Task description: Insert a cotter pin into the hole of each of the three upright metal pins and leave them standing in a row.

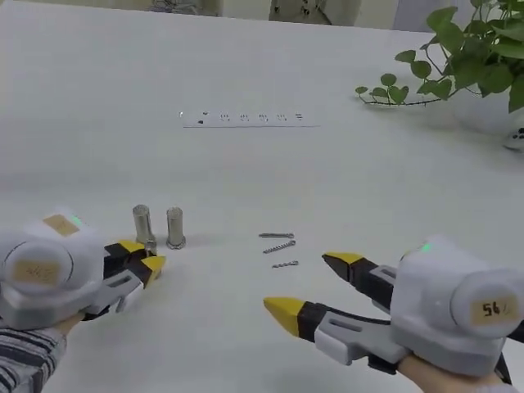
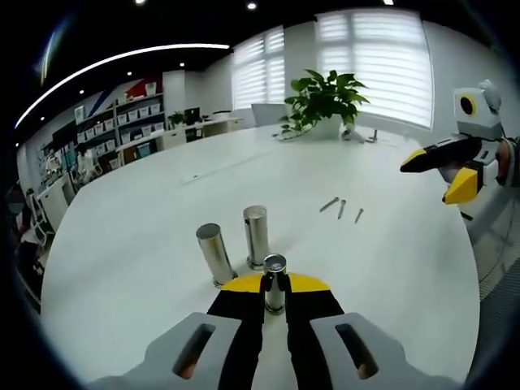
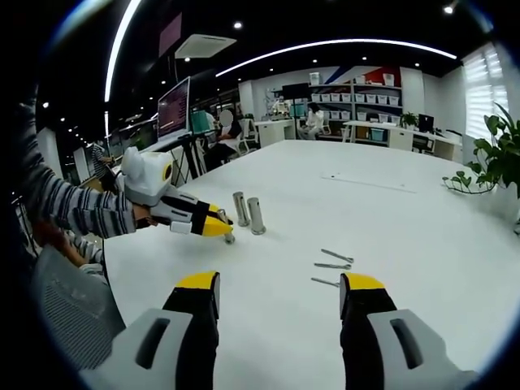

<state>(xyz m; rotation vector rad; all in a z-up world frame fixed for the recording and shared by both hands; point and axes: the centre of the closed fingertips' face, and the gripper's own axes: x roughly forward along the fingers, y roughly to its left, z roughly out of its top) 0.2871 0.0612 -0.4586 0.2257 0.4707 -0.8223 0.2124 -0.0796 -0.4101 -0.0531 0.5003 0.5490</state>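
Observation:
Two upright metal pins point(image 1: 142, 221) point(image 1: 174, 227) stand side by side on the white table point(image 1: 246, 164). My left gripper point(image 1: 147, 255) is shut on a third, shorter metal pin point(image 2: 275, 280), held upright just in front of those two pins point(image 2: 215, 252) point(image 2: 257, 236). Three cotter pins point(image 1: 277, 236) point(image 1: 279, 246) point(image 1: 286, 264) lie loose to the right. My right gripper point(image 1: 311, 284) hovers open near the front edge, right of and nearer than the cotter pins point(image 3: 331, 266), with nothing between its yellow tips.
A white power strip point(image 1: 250, 119) lies flat toward the back of the table. A leafy potted plant point(image 1: 467, 57) stands at the far right corner. Shelves and desks with people sit beyond the table in the right gripper view.

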